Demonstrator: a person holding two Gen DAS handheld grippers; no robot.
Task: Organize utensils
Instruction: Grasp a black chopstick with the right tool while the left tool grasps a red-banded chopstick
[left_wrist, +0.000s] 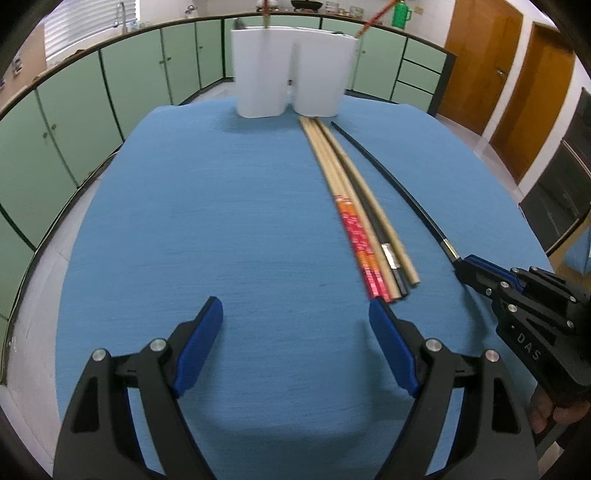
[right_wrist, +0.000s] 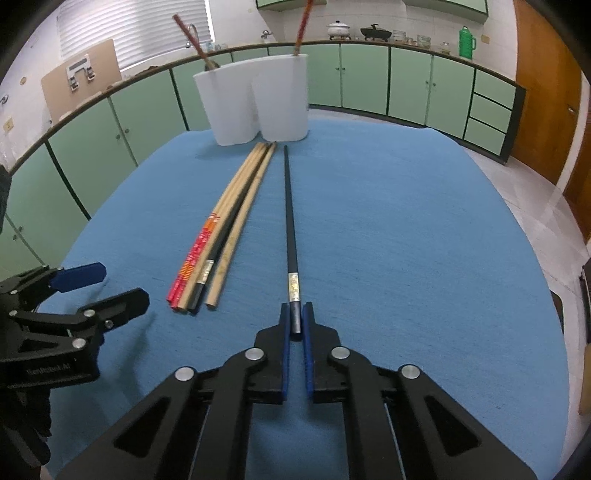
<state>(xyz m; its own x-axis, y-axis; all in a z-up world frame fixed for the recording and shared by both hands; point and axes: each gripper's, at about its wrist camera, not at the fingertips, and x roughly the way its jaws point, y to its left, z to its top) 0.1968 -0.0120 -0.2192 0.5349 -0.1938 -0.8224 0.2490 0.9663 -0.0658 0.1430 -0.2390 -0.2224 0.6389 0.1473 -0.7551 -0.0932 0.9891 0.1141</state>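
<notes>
A bundle of chopsticks (left_wrist: 364, 218) lies on the blue mat (left_wrist: 221, 221): red-patterned, plain wooden and one black. It also shows in the right wrist view (right_wrist: 221, 236). A single black chopstick (right_wrist: 289, 221) lies apart to the right. My right gripper (right_wrist: 296, 314) is shut on its near end, at mat level; it shows in the left wrist view (left_wrist: 460, 264) too. My left gripper (left_wrist: 295, 310) is open and empty, just short of the bundle's near end. Two white holders (left_wrist: 291, 70) stand at the far edge, each with a red chopstick (right_wrist: 188, 37) in it.
Green cabinets (left_wrist: 110, 81) curve around the back with pots and a green flask (right_wrist: 466, 42) on the counter. Wooden doors (left_wrist: 509, 74) are at the right. The mat's edge (right_wrist: 535, 258) drops to the floor on the right.
</notes>
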